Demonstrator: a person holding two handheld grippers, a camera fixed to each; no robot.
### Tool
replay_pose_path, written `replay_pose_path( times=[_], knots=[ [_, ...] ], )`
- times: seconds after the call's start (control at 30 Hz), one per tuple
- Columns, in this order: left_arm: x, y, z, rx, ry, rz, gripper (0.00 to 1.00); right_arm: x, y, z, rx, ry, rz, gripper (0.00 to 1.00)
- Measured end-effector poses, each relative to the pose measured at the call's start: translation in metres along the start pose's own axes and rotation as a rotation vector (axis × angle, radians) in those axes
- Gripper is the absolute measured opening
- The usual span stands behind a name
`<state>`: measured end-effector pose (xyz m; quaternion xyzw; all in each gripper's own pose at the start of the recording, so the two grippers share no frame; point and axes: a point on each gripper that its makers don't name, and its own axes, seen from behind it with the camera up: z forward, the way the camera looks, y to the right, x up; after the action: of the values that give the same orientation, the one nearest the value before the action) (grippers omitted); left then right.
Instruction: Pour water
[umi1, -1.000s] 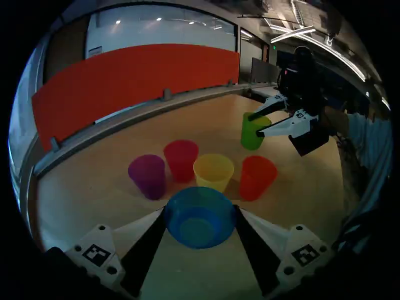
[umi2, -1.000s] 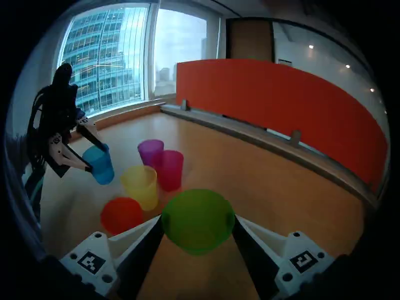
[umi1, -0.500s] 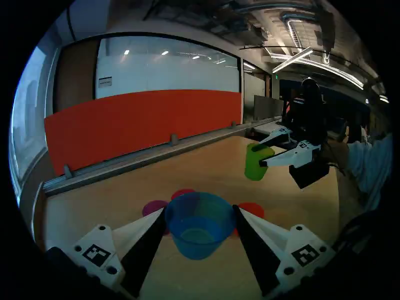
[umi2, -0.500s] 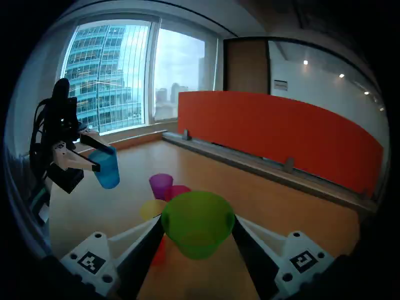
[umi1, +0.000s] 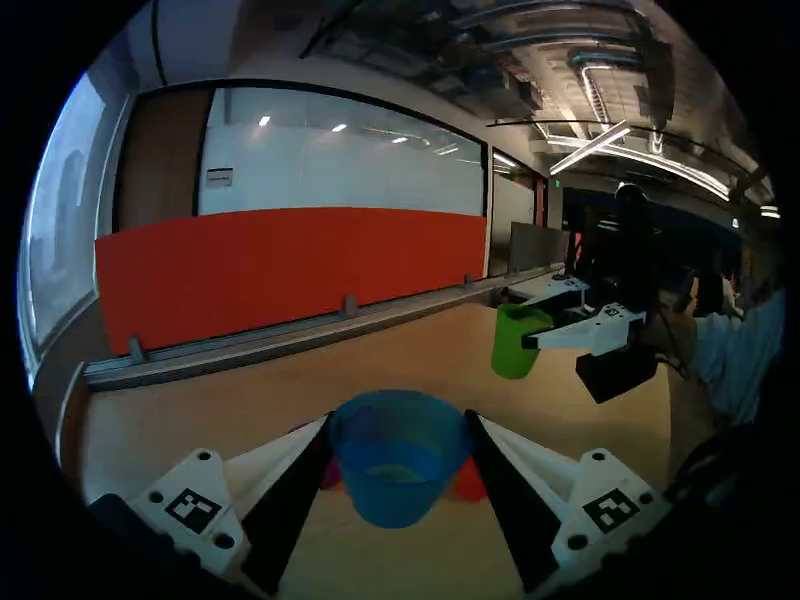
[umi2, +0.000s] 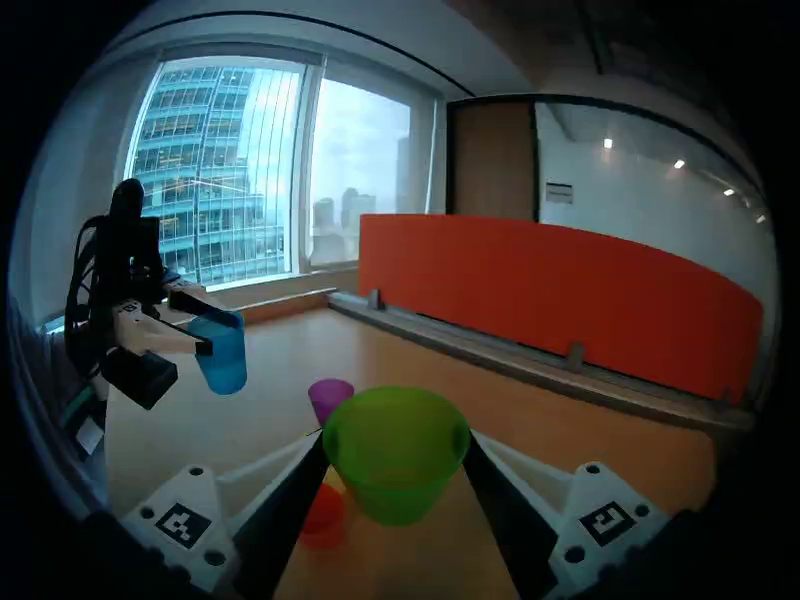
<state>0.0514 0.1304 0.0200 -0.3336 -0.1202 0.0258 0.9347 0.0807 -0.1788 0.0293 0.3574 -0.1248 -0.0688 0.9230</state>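
Left gripper view showed the left gripper (umi1: 398, 432) pinching the blue cup (umi1: 400, 475), holding water, at 6 o'clock; the right gripper (umi1: 521, 322) pinched the green cup (umi1: 512, 352) at 3 o'clock. Rims needed aligning before a slow tilt.

Held up level, well apart.
Clamping a blue cup (umi1: 400, 485) upright in the left gripper (umi1: 398, 420), a green cup (umi2: 395, 485) in the right gripper (umi2: 395, 436).

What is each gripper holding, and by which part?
The left gripper holds the blue cup by its opposite sides, just under the rim. The right gripper holds the green cup the same way.
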Motion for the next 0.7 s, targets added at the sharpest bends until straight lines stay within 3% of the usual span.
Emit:
replay_pose_path(
  times=[0.17, 0.7],
  knots=[
    [0.013, 0.003, -0.001, -0.005, 0.037, -0.015, 0.91, 0.004, -0.001, -0.002, -0.002, 0.015, -0.001, 0.93],
    [0.057, 0.015, -0.010, 0.001, 0.151, 0.027, 0.91, 0.033, -0.005, -0.013, -0.015, 0.106, -0.021, 0.93]
  ],
)
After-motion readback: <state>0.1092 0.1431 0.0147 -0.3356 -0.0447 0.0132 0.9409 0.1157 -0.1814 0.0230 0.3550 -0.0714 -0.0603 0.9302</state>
